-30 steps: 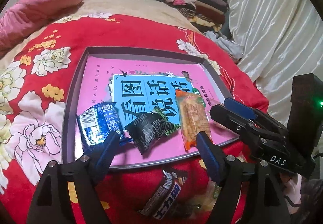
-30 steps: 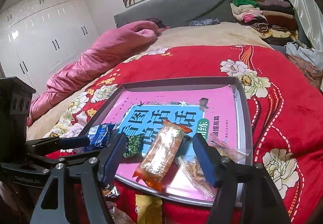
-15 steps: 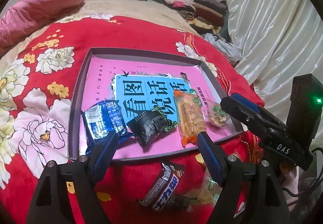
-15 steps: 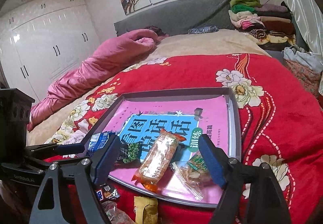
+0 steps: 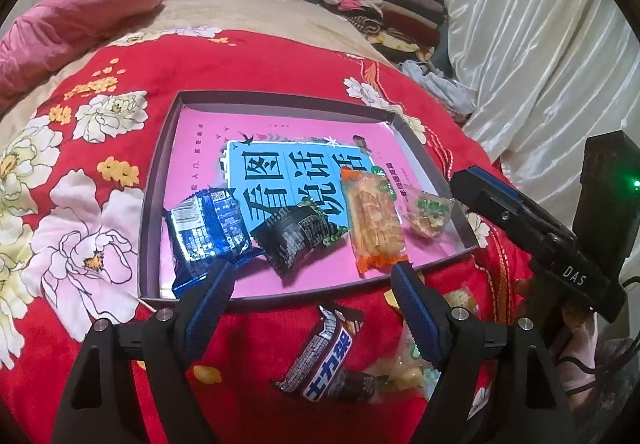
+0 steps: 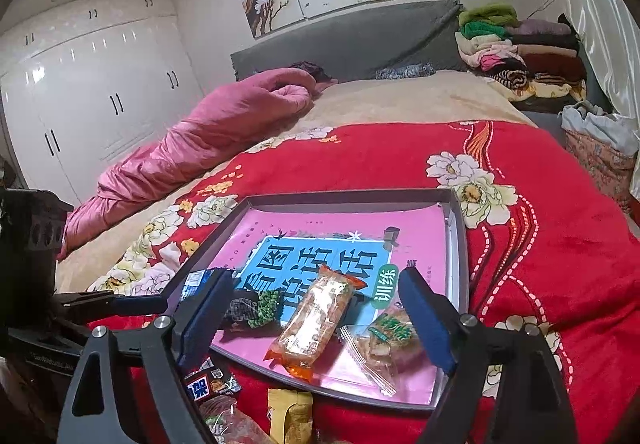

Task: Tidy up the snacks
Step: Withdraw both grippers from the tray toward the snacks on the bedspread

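My right tongs (image 6: 316, 318) have just been opening, and nothing sits between their pads now. The small clear packet with the green label (image 6: 386, 336) lies loose in the tray (image 6: 454, 244), just inside my right-hand blue pad (image 6: 424, 320) and apart from it, where a second ago those tongs stood closer over that near corner and the packet was only half in sight. I read that as a drop completed: one more snack is in the tray.

Ahead of my left tongs (image 5: 314, 294), the tray holds four snacks in a row: the blue wrapper (image 5: 204, 232) nearest my left pad, the black-and-green packet (image 5: 298, 240) straight ahead, the long orange packet (image 5: 374, 220) toward my right pad, and the clear packet (image 5: 428, 212) beyond it by the tray's far right wall. My left tongs stand wide and hold nothing; they have not shifted over the same second.

What is left lies on the red quilt (image 5: 256, 60) below the tray's near rim, almost under my left tongs: a chocolate bar in a dark wrapper (image 5: 326, 360) between the pads and lower, and a pale crinkled packet (image 5: 404, 368) just beside it to the right. From the right tongs I also see a yellow packet (image 6: 290, 416) at the bottom edge. I judge the job well along, with these loose pieces next, and the bar the easiest reach for my left tongs.
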Demonstrator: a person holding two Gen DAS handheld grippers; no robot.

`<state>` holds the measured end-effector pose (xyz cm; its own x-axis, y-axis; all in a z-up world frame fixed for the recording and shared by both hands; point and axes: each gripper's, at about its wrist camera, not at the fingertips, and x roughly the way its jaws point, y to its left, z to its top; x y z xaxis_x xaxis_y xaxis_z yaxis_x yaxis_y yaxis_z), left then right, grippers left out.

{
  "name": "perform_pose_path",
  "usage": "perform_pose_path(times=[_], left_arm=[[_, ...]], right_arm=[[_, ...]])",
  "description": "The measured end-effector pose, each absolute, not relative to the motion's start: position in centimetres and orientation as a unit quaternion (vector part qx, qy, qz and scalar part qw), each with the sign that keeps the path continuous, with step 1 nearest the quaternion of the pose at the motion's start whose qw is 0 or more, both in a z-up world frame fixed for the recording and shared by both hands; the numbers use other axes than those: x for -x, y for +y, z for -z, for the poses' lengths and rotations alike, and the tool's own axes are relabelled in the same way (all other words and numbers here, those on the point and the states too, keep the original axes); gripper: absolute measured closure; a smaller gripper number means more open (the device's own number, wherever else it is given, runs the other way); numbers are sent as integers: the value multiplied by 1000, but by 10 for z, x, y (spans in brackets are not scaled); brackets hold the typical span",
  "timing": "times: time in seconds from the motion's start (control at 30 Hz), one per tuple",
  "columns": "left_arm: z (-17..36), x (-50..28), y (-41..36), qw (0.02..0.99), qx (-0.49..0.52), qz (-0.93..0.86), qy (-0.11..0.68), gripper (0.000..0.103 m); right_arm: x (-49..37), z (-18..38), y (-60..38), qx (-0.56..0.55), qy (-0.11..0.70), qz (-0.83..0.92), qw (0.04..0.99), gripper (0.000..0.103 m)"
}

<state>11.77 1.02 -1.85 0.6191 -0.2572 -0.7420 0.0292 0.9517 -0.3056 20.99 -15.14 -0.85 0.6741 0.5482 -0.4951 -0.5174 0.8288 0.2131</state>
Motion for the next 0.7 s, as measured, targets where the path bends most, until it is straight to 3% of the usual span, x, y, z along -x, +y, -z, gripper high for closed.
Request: perform_pose_path(times=[0.7], left_arm=[[17, -106, 9, 888, 119, 83, 436, 21]], right_arm=[[-188, -2, -162, -22, 263, -297, 918, 13]])
